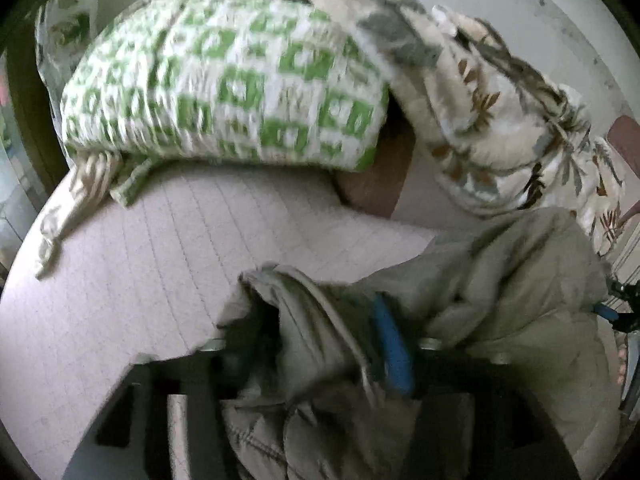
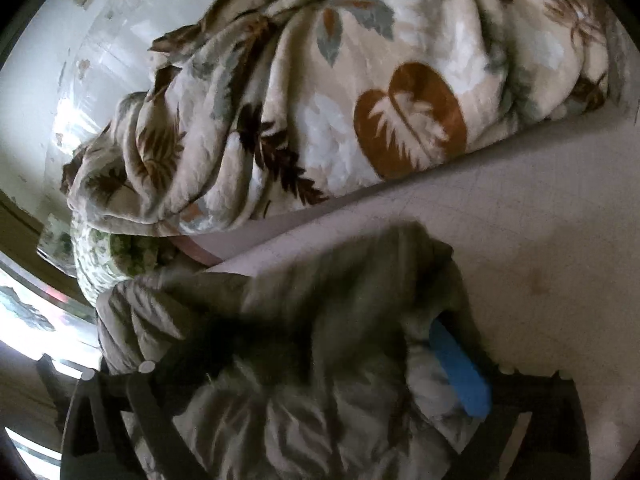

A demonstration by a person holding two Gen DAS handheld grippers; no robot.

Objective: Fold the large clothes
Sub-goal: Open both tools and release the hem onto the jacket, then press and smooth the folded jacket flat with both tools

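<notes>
On the pale quilted bed (image 1: 132, 248), olive padded jacket (image 1: 500, 280) bunched between both spread hand-held grippers, jaws wide, grip unclear.

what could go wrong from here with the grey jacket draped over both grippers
1. The grey jacket lies bunched across the left gripper and right gripper, so it may snag on a blue finger pad.
2. The leaf-print blanket and green patterned pillow crowd the bed, leaving little folding room.
</notes>
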